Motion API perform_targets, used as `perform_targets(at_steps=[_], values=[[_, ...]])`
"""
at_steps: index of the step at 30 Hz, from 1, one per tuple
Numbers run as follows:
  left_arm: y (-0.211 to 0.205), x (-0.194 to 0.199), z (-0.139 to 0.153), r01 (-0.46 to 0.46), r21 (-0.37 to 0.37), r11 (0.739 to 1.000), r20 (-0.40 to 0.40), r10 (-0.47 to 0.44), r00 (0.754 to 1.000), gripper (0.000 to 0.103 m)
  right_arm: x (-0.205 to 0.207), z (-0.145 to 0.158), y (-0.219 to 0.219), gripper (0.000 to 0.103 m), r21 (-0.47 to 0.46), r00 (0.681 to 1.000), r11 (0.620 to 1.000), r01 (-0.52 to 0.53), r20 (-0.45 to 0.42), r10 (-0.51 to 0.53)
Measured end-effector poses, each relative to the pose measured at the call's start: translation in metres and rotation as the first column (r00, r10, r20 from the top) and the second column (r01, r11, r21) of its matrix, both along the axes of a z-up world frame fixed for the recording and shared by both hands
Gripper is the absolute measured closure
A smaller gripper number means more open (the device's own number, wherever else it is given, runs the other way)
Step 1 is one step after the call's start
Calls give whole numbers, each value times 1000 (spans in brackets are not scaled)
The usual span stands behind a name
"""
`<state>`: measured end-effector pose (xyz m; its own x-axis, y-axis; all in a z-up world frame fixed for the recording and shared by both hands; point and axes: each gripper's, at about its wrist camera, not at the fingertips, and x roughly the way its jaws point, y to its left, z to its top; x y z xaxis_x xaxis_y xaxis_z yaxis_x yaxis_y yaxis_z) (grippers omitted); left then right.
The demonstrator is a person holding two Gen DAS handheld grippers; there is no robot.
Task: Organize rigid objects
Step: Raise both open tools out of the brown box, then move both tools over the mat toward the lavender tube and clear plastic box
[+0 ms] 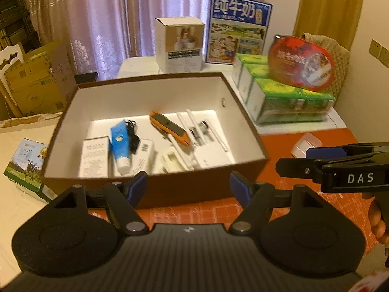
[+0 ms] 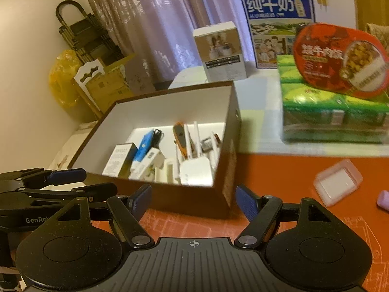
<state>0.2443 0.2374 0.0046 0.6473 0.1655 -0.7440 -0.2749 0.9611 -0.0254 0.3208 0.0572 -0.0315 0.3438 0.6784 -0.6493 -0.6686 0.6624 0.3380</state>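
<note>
Both jaws spread, empty — brown box (image 1: 155, 189) rim just ahead.

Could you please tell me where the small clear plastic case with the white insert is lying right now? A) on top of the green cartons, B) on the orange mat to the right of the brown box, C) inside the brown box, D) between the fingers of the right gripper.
B: the clear plastic case lies on the orange mat, right of the brown box, apart from both empty, open grippers.
</note>
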Motion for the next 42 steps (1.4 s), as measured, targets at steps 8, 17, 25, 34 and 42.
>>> perform_targets(at_steps=[8,17,25,34,42], values=[[-39,-2,-8,29,-15,999,-29,-29,999,32,-6,-10,-39,30,-18,999,1000,-9,-33,8],[-85,1,-23,75,-39,996,-70,-77,995,32,-10,-23,-84,30,-63,998,998,-12,-54,9],[-122,7,-34,115,-63,991,-101,-121,988,32,-5,-30,-125,30,-70,996,997,22,-80,-27],[-163,22,-46,180,-92,979,-114,-190,975,33,3,-34,-177,30,-79,988,991,111,-102,-119],[-198,42,-54,240,-104,965,-118,-251,961,33,12,-37,-221,30,-88,976,981,176,-114,-185]])
